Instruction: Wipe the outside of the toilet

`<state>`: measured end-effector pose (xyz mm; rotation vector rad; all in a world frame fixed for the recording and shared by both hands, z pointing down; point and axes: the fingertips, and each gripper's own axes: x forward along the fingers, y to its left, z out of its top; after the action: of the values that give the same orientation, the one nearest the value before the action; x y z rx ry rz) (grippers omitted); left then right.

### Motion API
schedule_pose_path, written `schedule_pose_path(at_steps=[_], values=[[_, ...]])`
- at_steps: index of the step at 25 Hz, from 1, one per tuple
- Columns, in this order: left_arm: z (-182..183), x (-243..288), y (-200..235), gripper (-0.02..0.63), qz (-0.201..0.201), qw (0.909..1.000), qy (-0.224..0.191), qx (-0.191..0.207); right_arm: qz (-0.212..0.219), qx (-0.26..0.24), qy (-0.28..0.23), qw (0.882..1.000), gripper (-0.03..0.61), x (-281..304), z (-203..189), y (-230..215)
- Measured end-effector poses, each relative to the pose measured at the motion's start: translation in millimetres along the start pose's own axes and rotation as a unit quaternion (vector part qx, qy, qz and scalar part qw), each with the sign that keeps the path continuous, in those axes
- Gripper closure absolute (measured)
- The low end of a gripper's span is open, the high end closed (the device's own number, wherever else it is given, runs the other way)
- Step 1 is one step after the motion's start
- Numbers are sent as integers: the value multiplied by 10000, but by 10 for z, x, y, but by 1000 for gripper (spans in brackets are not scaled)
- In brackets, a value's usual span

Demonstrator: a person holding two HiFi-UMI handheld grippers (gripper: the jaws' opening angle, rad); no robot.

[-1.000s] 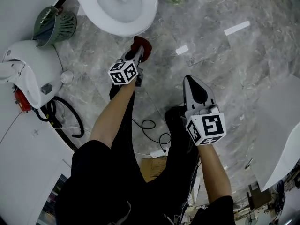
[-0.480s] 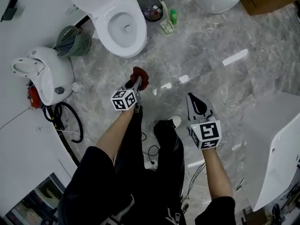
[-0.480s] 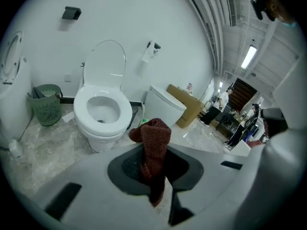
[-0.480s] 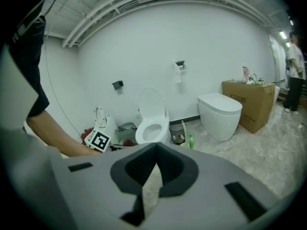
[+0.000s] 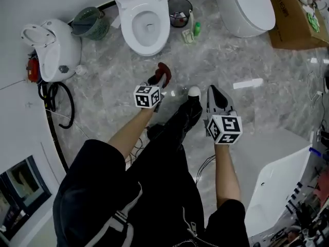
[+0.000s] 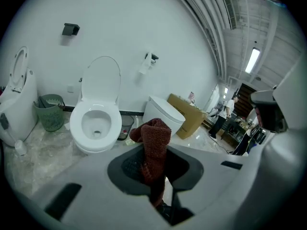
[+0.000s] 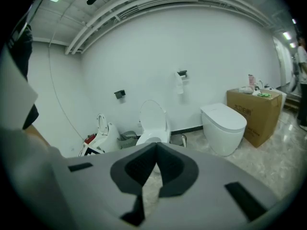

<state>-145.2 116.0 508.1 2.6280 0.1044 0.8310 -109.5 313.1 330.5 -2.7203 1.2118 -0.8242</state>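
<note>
Red cloth [image 5: 164,70]: pinched in the left tongs [image 5: 161,78], which are clenched on it; its free end bunches up above the tips.
Right tongs [image 5: 216,98]: closed tip to tip with nothing between them, near the left pair, over the floor [image 5: 241,55].
Toilet [image 5: 146,20]: against the wall, well apart from both tongs; I judge wiping has not begun.
Step in hand: carry the cloth to the bowl's outer shell.
Doing it well: come in low so the bunched end, not the hard tips, meets the porcelain. Keep the pinch firm and work from under the rim down towards the base.
Tight spots: basket [image 5: 90,23] and bin [image 5: 179,12] sit just beside the toilet, so its flanks look cramped.
Head view only: the gap from tongs to toilet, and both flanking things at once.
Left gripper view only: cloth [image 6: 154,143] filling the pads, and the toilet's [image 6: 96,123] raised lid.
Right gripper view only: its own tips [image 7: 156,150] meeting, empty.
</note>
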Motion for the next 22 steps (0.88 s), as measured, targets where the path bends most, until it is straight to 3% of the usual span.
schedule_pose_path(at_steps=[3, 12, 22], values=[[180, 196, -152, 554, 93, 9999, -56, 75, 381, -305, 116, 9987, 575, 240, 297, -39], [609, 708, -179, 552, 831, 9954, -205, -422, 1659, -898, 903, 9779, 576, 1049, 863, -202], [927, 804, 108, 552, 1727, 9765, -591, -1146, 2573, -1567, 1414, 9430, 575, 1911, 1294, -256]])
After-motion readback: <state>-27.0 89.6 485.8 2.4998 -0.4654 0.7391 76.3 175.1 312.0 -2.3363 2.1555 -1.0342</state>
